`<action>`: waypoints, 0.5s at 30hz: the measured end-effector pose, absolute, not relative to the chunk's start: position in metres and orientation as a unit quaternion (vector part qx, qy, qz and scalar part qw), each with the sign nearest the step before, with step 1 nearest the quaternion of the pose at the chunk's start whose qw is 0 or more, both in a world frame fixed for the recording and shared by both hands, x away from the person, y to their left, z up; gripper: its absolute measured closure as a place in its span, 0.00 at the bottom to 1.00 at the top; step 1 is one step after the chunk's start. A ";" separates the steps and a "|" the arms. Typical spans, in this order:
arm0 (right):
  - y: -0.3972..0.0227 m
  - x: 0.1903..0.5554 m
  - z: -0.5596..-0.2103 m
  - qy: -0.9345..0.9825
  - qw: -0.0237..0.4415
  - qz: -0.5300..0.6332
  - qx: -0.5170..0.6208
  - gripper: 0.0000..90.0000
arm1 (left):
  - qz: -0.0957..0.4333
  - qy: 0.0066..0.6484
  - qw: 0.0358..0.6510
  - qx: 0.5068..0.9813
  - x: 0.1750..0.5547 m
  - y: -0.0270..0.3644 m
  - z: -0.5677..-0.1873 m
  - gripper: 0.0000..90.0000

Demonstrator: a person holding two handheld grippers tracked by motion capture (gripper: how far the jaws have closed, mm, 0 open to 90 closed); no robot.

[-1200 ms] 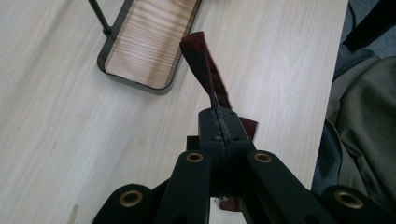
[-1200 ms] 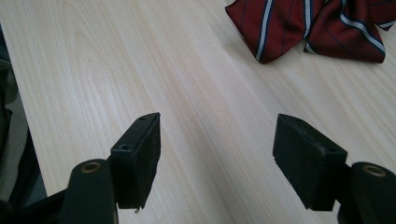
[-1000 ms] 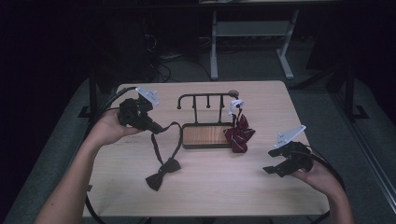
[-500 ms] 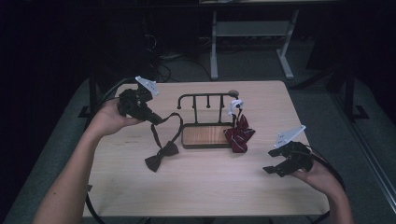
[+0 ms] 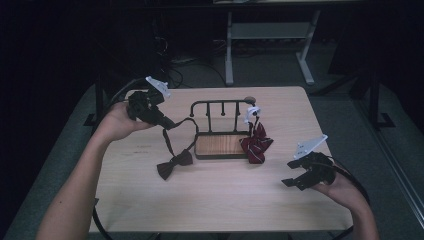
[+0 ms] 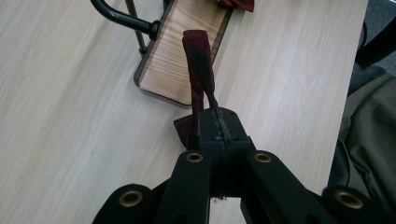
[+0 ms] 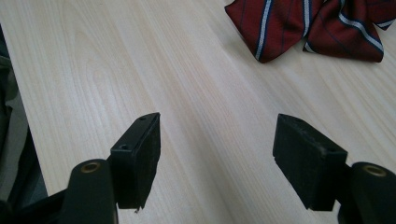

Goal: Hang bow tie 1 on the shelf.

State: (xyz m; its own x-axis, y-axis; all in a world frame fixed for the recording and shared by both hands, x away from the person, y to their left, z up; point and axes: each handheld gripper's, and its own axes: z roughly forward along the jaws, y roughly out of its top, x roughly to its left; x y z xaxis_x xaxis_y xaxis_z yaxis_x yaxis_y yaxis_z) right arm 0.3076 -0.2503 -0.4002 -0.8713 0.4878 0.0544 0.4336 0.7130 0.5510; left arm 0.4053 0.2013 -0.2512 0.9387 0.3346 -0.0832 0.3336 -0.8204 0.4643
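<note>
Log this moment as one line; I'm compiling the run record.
left tool: shut on dark bow tie strap | right tool: open, idle | striped bow tie: by rack

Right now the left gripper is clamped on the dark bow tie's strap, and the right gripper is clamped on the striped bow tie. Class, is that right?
Not quite. The right gripper is open over the bare table, holding nothing, as the right gripper view shows; the striped bow tie lies beyond it. The left gripper does clamp the dark bow tie's strap.
</note>
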 end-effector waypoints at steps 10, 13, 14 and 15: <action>-0.250 0.307 -0.400 0.924 0.045 0.285 0.251 0.35 | 0.006 0.174 0.235 0.956 0.413 0.194 -0.244 1.00; -0.251 0.307 -0.400 0.925 0.046 0.284 0.250 0.35 | 0.009 0.174 0.232 0.957 0.417 0.192 -0.241 1.00; -0.251 0.306 -0.400 0.925 0.046 0.284 0.249 0.35 | 0.008 0.175 0.233 0.957 0.419 0.192 -0.241 1.00; -0.251 0.306 -0.400 0.925 0.047 0.285 0.248 0.35 | 0.009 0.177 0.234 0.956 0.420 0.192 -0.240 1.00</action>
State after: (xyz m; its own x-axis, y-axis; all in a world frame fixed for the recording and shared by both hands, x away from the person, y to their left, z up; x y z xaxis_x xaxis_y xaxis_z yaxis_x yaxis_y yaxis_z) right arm 0.3064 -0.2513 -0.3997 -0.8724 0.4856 0.0548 0.4324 0.7147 0.5498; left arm 0.4205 0.1921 -0.2400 0.9371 0.3427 -0.0659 0.3344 -0.8277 0.4506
